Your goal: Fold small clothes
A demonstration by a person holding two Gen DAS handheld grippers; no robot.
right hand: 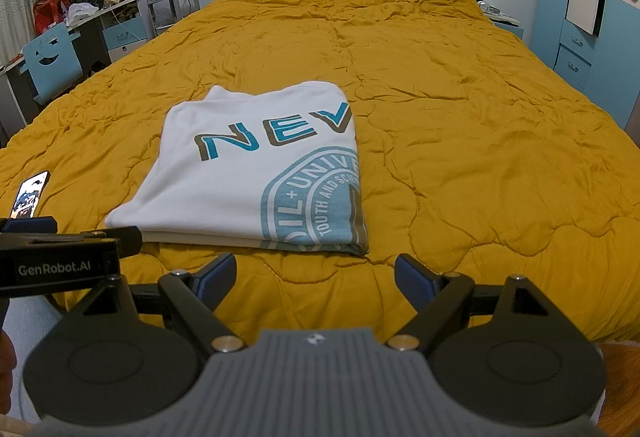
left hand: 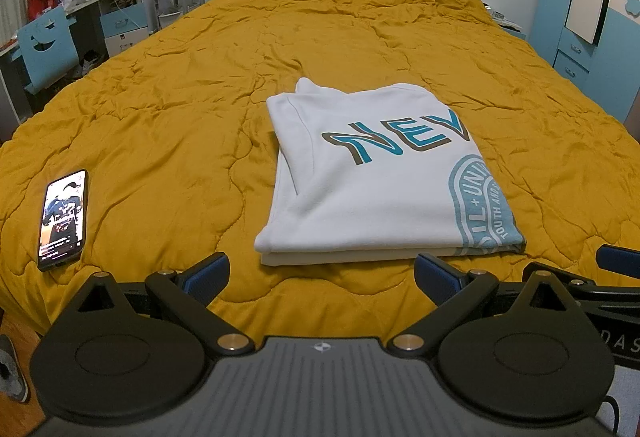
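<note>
Both tongs, left [left hand: 322,273] and right [right hand: 314,275], were spread and empty; just ahead of them the shirt [left hand: 372,177] lay as a tidy rectangle on the quilt [left hand: 160,109], seemingly folded already

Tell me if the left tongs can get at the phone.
Probably yes. The left tongs are open and empty, and the phone lies bare on the quilt to their left, with nothing between; the shirt lies apart.
</note>
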